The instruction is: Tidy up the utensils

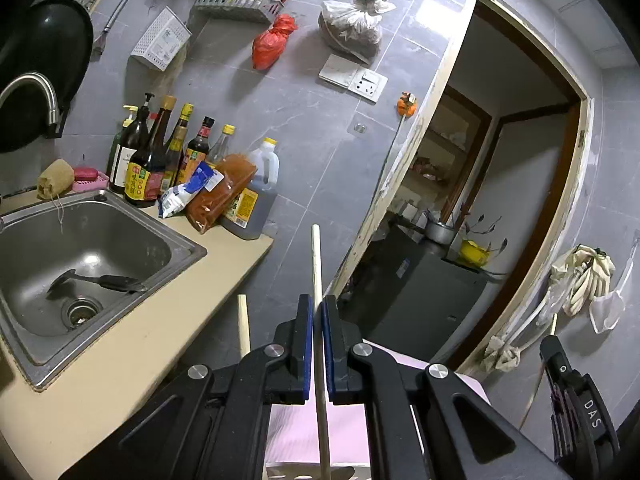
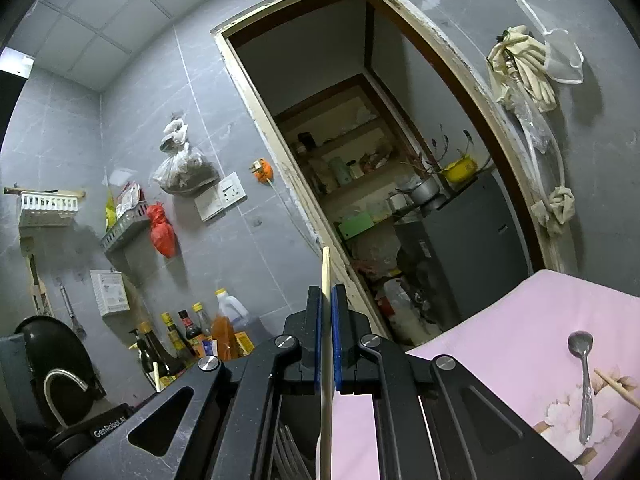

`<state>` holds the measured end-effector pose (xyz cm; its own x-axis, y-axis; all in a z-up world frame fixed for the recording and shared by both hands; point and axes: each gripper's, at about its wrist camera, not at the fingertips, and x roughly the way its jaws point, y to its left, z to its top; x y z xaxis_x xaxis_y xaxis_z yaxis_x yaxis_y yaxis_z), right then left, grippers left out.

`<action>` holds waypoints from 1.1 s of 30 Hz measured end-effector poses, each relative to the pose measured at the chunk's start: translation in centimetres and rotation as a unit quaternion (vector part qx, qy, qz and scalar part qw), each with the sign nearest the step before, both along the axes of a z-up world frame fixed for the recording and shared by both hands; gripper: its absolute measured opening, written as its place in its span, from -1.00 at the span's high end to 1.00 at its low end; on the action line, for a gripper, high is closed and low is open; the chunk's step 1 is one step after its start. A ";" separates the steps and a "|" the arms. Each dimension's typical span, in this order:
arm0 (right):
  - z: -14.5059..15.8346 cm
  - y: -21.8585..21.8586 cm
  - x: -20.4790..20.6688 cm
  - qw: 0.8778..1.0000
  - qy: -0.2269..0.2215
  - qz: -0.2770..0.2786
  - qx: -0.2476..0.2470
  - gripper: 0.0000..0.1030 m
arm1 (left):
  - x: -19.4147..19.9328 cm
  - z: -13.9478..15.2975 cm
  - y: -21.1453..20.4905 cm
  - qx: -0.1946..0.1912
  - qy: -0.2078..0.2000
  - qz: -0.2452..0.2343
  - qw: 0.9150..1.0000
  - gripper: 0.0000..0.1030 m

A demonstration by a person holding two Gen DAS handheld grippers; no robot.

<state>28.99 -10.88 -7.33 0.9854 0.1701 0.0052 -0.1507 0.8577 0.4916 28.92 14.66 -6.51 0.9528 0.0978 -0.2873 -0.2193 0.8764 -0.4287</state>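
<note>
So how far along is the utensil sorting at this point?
Early to midway. Nothing visibly finished: no sorted utensils are in view. In hand: the left tool is shut on one chopstick, the right tool on another chopstick. Left: a spoon and a further chopstick lie on the pink cloth, and a dark spatula sits in the sink.

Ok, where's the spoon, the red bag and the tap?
spoon [image 2: 585,384]: right wrist view, on its handle.
red bag [image 1: 270,42]: left wrist view, on its middle.
tap [image 1: 34,84]: left wrist view, on its curved pipe.
</note>
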 end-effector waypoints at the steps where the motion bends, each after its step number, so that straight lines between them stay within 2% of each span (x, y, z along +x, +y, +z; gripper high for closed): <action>1: -0.1 0.1 0.0 1.000 0.002 0.000 0.000 0.92 | 0.0 0.0 0.0 0.001 0.001 0.001 1.000 0.90; 13: -0.5 -0.3 -0.2 1.000 -0.003 -0.006 0.008 0.91 | -0.6 0.0 0.2 0.017 0.006 -0.007 1.000 0.90; 20: -1.0 -0.4 -0.7 0.999 -0.003 -0.031 0.015 0.91 | -0.5 -0.5 1.5 -0.020 0.013 -0.001 1.000 0.90; 27: -2.0 -0.6 -0.8 0.999 0.010 -0.041 0.026 0.91 | -0.7 -0.4 0.9 -0.004 0.011 -0.005 1.000 0.90; 33: -2.0 -0.3 -0.8 0.999 0.023 -0.031 0.016 0.89 | -0.8 -0.4 0.4 -0.001 0.009 -0.010 1.000 0.90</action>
<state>28.20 -11.18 -9.31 0.9935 0.1082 -0.0355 -0.0737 0.8486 0.5239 28.17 15.09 -6.91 0.9491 0.0787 -0.3049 -0.2101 0.8796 -0.4268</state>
